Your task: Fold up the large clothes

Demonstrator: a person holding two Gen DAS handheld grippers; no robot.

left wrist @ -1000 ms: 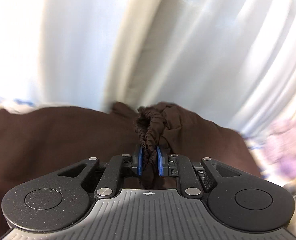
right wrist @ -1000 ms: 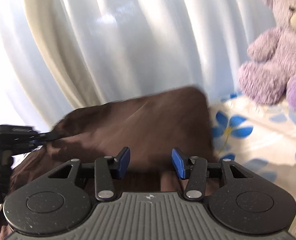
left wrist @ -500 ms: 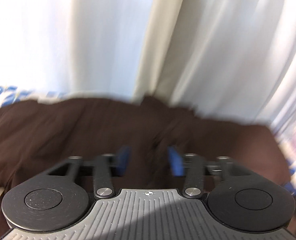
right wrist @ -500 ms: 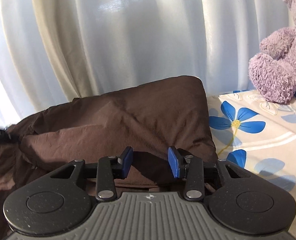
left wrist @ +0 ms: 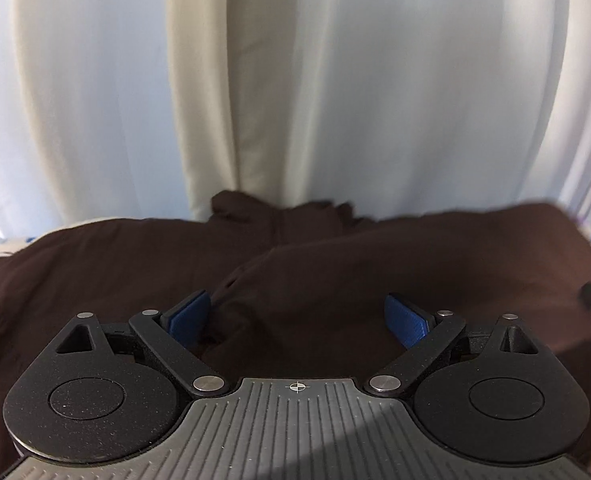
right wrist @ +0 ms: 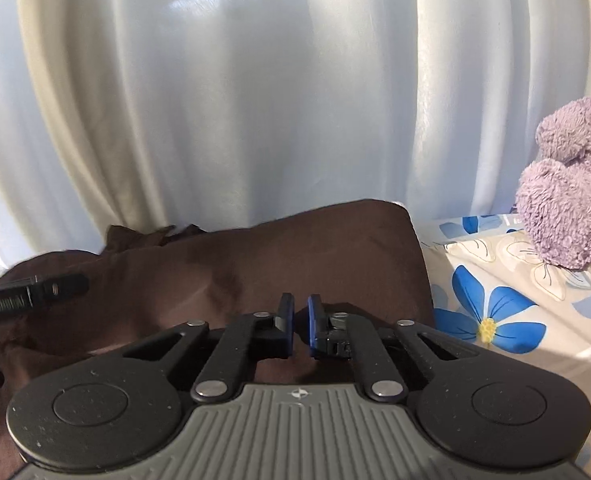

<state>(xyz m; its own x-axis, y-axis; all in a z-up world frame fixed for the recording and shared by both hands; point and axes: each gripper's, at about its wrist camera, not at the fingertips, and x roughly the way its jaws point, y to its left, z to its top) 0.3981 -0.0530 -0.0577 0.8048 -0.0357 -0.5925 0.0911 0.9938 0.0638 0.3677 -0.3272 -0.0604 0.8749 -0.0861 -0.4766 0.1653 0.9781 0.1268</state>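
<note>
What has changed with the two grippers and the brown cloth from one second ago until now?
The left gripper let go of the bunched brown cloth it pinched; its jaws are opening wide and the cloth lies flat under them. The right gripper went from open to shut, apparently pinching a bit of cloth. The curtain, the purple teddy bear and the flowered sheet stayed as they were.

Two black and grey hand-held claws with blue pads

Each claw, left claw point(left wrist: 297, 316) and right claw point(right wrist: 300, 326), has a ribbed grey body with a small crosshair mark, two round black speckled discs at its sides, black link arms pinned with silver rivets, triangular cut-outs in the outer arms, and flat blue pads point(left wrist: 187, 314) on the fingers.
</note>
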